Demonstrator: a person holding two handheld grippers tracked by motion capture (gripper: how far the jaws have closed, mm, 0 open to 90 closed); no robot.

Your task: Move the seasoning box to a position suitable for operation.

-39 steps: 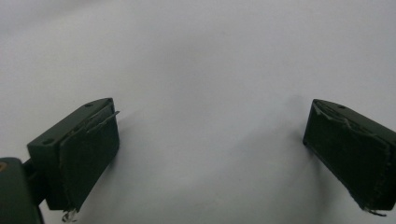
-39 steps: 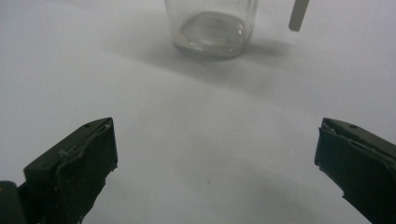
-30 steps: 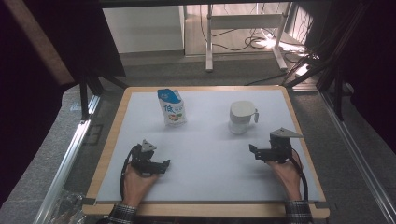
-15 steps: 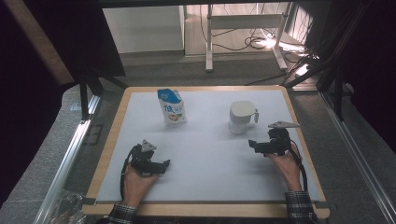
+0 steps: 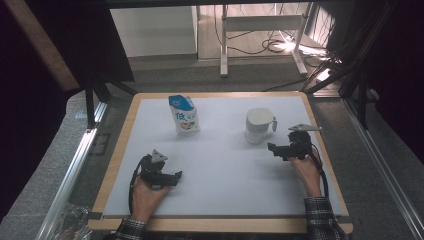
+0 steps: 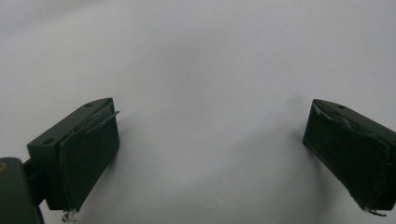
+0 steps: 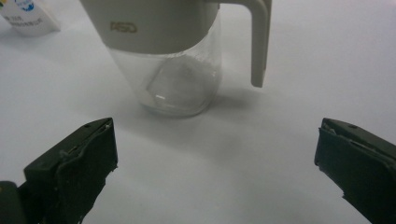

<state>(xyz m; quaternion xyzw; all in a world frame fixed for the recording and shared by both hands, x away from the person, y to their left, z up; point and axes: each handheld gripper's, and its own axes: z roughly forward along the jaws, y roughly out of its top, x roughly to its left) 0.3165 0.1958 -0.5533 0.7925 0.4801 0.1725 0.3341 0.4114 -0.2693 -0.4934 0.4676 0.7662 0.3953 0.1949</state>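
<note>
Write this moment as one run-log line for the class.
right gripper: open, beside the jug, not touching | left gripper: open over bare table | milk pouch: upright, untouched

"ASD", probably, in gold letters on the jug [image 7: 168, 51]'s beige collar.

The right hand-held gripper [image 7: 217, 163] points at a jug [image 7: 170, 51] that stands upright on the white desk [image 7: 303, 70]. Its two black jaws are wide apart and nothing is between them. The jug has a beige upper part with small letters on it, and a clear glass bottom. The handle [image 7: 258, 39] hangs down on the right side of the jug. A carton [image 7: 28, 16] is in the top left corner, behind the jug.
</note>
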